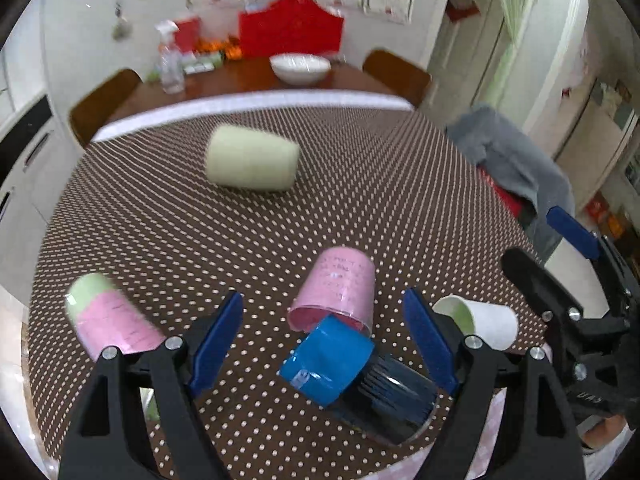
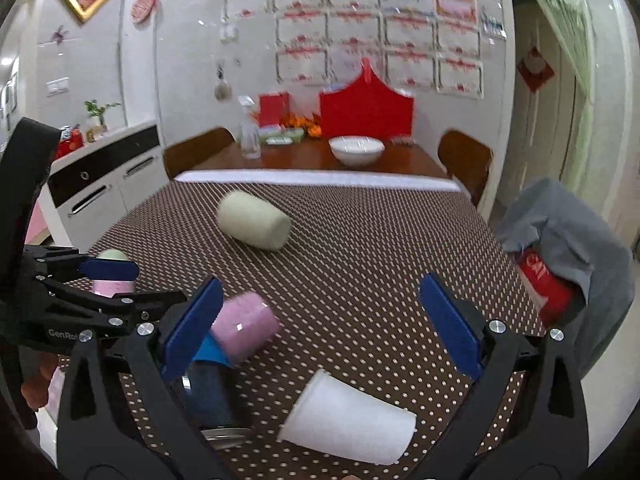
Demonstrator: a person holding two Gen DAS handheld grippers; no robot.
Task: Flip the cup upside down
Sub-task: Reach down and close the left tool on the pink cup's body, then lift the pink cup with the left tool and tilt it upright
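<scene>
Several cups lie on their sides on a brown polka-dot tablecloth point(image 1: 360, 200). In the left wrist view my left gripper point(image 1: 324, 340) is open over a blue-banded dark cup point(image 1: 332, 360) whose end touches a pink cup point(image 1: 336, 288). A white cup point(image 1: 484, 324) lies to the right, a pink-and-green cup point(image 1: 108, 316) to the left, a pale green cup point(image 1: 252, 160) farther off. In the right wrist view my right gripper point(image 2: 320, 320) is open above the white cup point(image 2: 352, 420). The pink cup point(image 2: 246, 326) and the dark cup point(image 2: 208, 396) lie at its left finger.
A grey cloth over a red bag point(image 2: 560, 248) sits at the table's right edge. Beyond the cloth a wooden table holds a white bowl point(image 2: 356, 150), a spray bottle point(image 2: 250, 132) and red boxes. Chairs stand at both sides. The other gripper point(image 1: 580, 300) shows at right.
</scene>
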